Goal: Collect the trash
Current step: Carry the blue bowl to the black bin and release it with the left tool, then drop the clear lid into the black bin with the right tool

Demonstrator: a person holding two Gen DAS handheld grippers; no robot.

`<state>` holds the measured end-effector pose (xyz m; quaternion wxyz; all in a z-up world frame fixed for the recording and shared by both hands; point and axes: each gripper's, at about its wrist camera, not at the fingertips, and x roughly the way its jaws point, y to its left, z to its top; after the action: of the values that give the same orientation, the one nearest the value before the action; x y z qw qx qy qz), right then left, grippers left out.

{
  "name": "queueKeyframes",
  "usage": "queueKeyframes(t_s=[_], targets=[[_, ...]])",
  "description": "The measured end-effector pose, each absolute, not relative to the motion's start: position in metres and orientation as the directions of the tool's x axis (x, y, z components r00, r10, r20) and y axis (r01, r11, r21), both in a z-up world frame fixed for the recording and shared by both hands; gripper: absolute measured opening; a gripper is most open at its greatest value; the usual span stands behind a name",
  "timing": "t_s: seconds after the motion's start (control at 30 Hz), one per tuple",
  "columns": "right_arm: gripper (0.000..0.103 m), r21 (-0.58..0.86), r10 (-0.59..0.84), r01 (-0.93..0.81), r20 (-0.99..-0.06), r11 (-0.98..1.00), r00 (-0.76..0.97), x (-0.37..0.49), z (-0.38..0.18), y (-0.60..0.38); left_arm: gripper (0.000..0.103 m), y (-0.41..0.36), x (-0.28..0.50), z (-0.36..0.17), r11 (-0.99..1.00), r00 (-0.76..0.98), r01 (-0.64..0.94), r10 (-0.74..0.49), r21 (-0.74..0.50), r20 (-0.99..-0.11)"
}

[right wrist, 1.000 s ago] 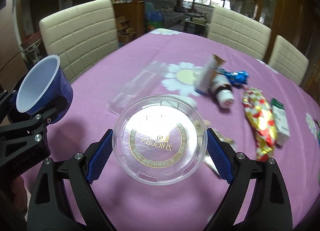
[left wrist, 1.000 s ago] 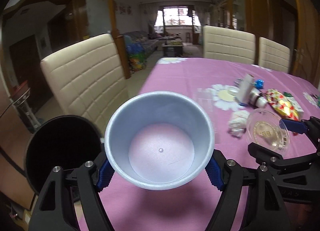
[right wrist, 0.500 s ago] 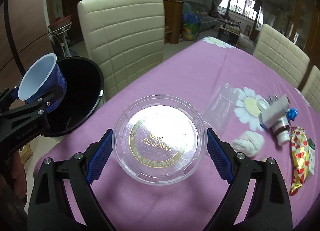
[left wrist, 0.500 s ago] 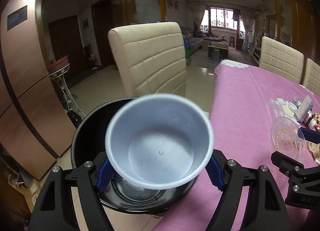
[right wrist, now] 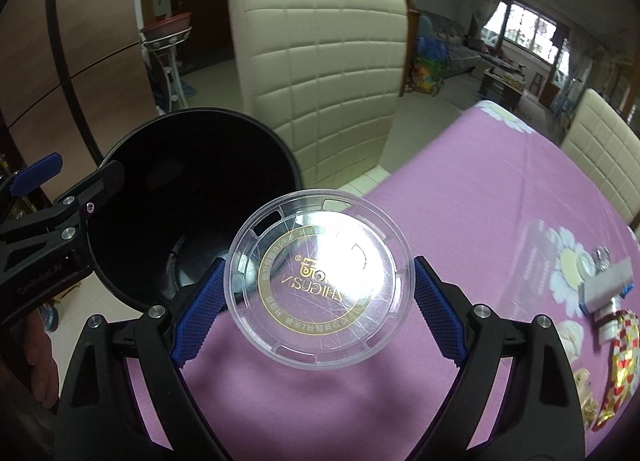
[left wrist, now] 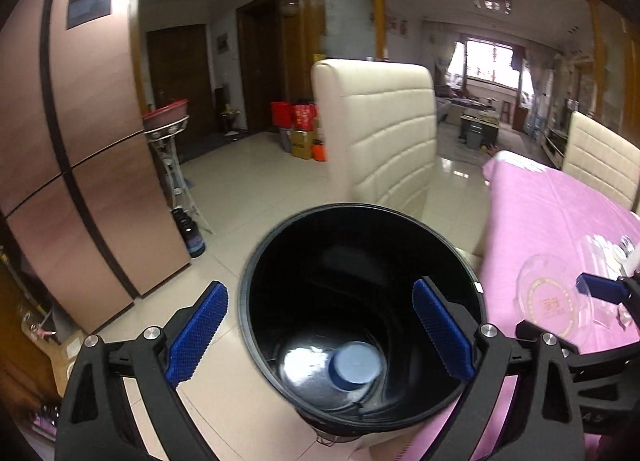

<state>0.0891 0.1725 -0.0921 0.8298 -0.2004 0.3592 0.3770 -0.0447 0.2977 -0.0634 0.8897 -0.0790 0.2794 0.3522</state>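
My left gripper (left wrist: 320, 317) hangs over the black trash bin (left wrist: 360, 209) beside the table. Its jaws are opening and nothing is between them. A blue paper cup (left wrist: 356, 365) lies at the bottom of the bin. My right gripper (right wrist: 318, 295) is shut on a clear round plastic lid (right wrist: 320, 245) with gold print, held above the corner of the pink tablecloth (right wrist: 480, 201), just right of the bin (right wrist: 192, 181). The left gripper (right wrist: 68, 181) shows at the left edge of the right wrist view. The lid (left wrist: 556, 305) also appears at the right of the left wrist view.
A cream chair (right wrist: 320, 73) stands behind the bin. A brown fridge (left wrist: 80, 141) is on the left. Farther along the table lie a red-gold wrapper (right wrist: 618, 365), a small box (right wrist: 608, 289), a crumpled tissue (right wrist: 570, 335) and a clear sheet (right wrist: 536, 253).
The left gripper swung left off the table to over the bin and let go of the blue cup, which now lies inside. The right gripper carried the lid left toward the table corner.
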Motion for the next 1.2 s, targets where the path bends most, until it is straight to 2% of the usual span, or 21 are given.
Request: queueKeyframes(t_s=[0.3, 0.47, 0.87, 1.2], targets=[[0.090, -0.044, 0.531, -0.831, -0.751, 0.554, 0.394, 0.073, -0.099, 0.212, 0.091, 0.311, -0.062, -0.062, 0.708, 0.573, -0.704, 0.610, 0.051, -0.547], [0.097, -0.068, 0.528, -0.834, -0.745, 0.548, 0.408, 0.067, -0.101, 0.215, 0.091, 0.319, -0.064, -0.063, 0.700, 0.570, -0.713, 0.612, 0.039, -0.548], [0.097, -0.064, 0.487, -0.800, -0.763, 0.597, 0.425, 0.079, -0.108, 0.199, 0.091, 0.311, -0.049, -0.064, 0.732, 0.589, -0.681, 0.577, 0.038, -0.565], [0.097, -0.067, 0.490, -0.778, -0.742, 0.625, 0.458, 0.083, -0.101, 0.181, 0.091, 0.297, -0.040, -0.062, 0.750, 0.607, -0.661, 0.564, 0.039, -0.560]])
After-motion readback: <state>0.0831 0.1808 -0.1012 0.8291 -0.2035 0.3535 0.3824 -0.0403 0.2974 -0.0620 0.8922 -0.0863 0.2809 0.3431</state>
